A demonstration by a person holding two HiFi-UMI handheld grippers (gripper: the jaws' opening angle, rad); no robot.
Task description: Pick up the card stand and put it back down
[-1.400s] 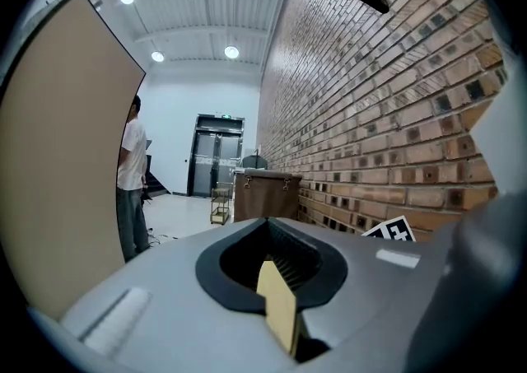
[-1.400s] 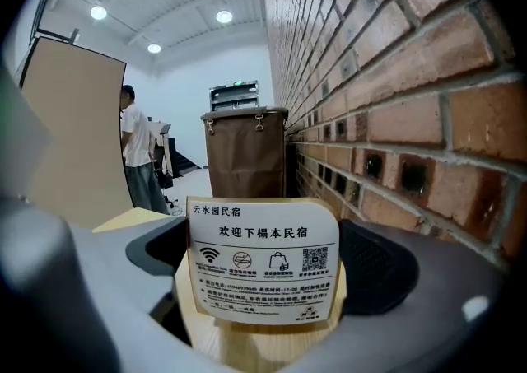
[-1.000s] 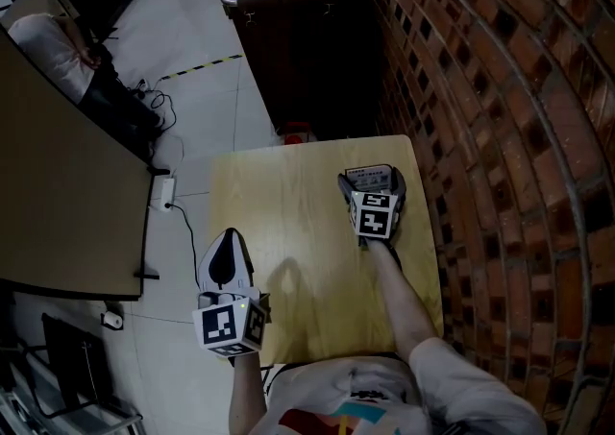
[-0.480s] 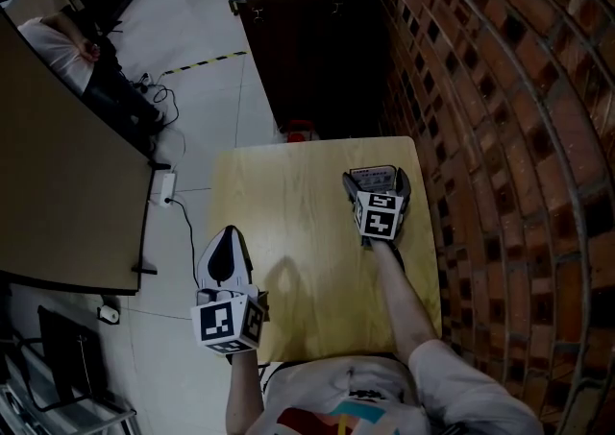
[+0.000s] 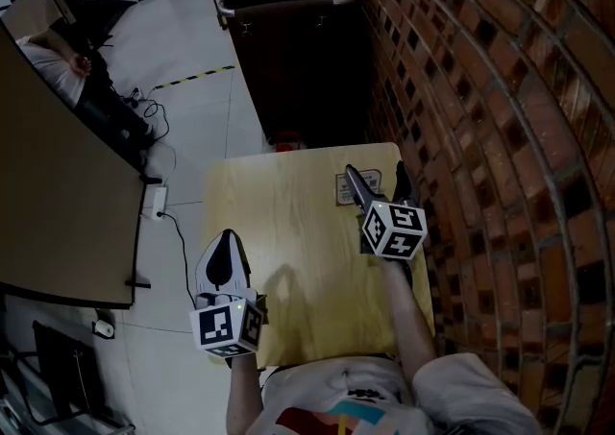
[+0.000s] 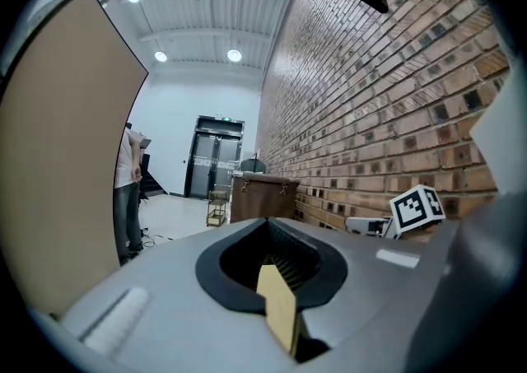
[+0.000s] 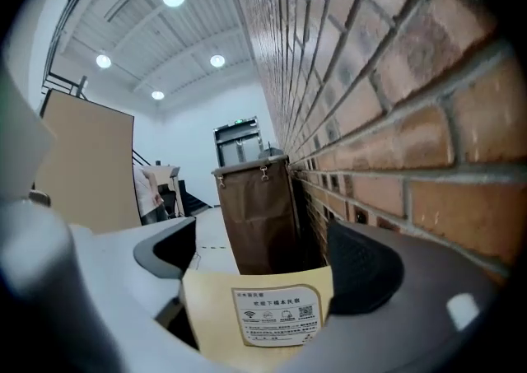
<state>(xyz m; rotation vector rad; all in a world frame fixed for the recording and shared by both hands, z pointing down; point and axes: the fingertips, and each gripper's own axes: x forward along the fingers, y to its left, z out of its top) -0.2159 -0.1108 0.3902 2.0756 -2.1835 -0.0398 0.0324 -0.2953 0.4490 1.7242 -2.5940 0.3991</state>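
Observation:
The card stand (image 5: 345, 187), a small white printed card in a holder, sits on the far right part of the yellow table (image 5: 279, 231), close to the brick wall. My right gripper (image 5: 381, 182) hangs over it with jaws wide and closing; its left finger covers part of the stand. In the right gripper view the card stand (image 7: 276, 314) shows low between the two black pads (image 7: 361, 268), and neither pad visibly presses on it. My left gripper (image 5: 223, 253) hangs off the table's near left edge, its jaws together and empty.
A brick wall (image 5: 500, 135) runs along the table's right side. A dark brown bin on a trolley (image 5: 288, 39) stands beyond the table's far edge. A beige partition (image 5: 58, 193) is on the left, with cables (image 5: 163, 203) on the floor.
My right gripper has risen toward the camera and drawn back a little, so the card stand now shows left of its left finger. The left gripper has stayed put.

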